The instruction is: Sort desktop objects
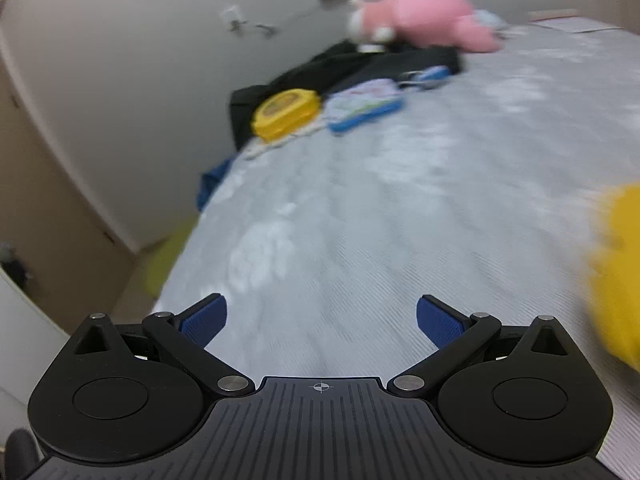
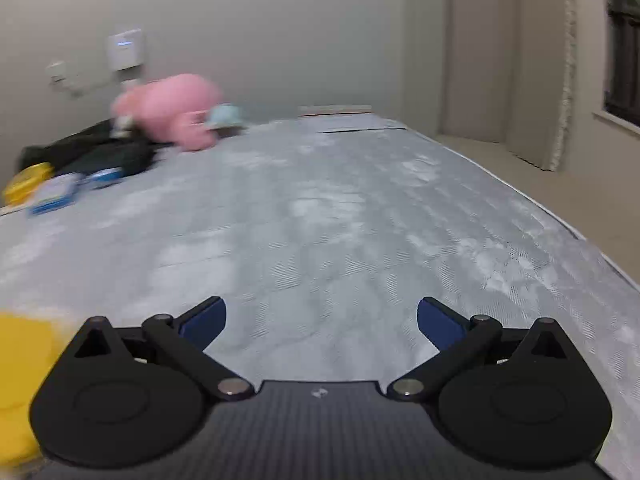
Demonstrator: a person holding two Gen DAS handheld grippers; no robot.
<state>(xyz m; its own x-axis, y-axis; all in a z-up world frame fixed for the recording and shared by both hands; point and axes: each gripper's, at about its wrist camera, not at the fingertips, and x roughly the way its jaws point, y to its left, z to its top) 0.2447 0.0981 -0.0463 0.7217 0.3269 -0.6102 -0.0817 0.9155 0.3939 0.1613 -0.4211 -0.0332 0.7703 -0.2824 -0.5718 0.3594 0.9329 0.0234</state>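
Both views are motion-blurred. My left gripper (image 1: 321,322) is open and empty above the grey mattress (image 1: 400,200). My right gripper (image 2: 321,322) is open and empty too, over the mattress (image 2: 340,220). At the far left lie a yellow round box (image 1: 286,114), a blue-rimmed tin (image 1: 362,106), a small blue item (image 1: 430,75), a black bag (image 1: 360,64) and a pink plush toy (image 1: 432,16). The right wrist view shows the same group: yellow box (image 2: 28,182), tin (image 2: 54,196), plush (image 2: 176,110). A blurred yellow object (image 1: 618,276) sits close on the right, and shows at the lower left in the right wrist view (image 2: 20,376).
A beige wall with a socket (image 1: 232,16) and a white wall unit (image 2: 125,49) stands behind the mattress. The mattress edge drops to the floor on the left (image 1: 168,256). A window and curtain (image 2: 568,64) are at the right. A light blue item (image 2: 226,116) lies beside the plush.
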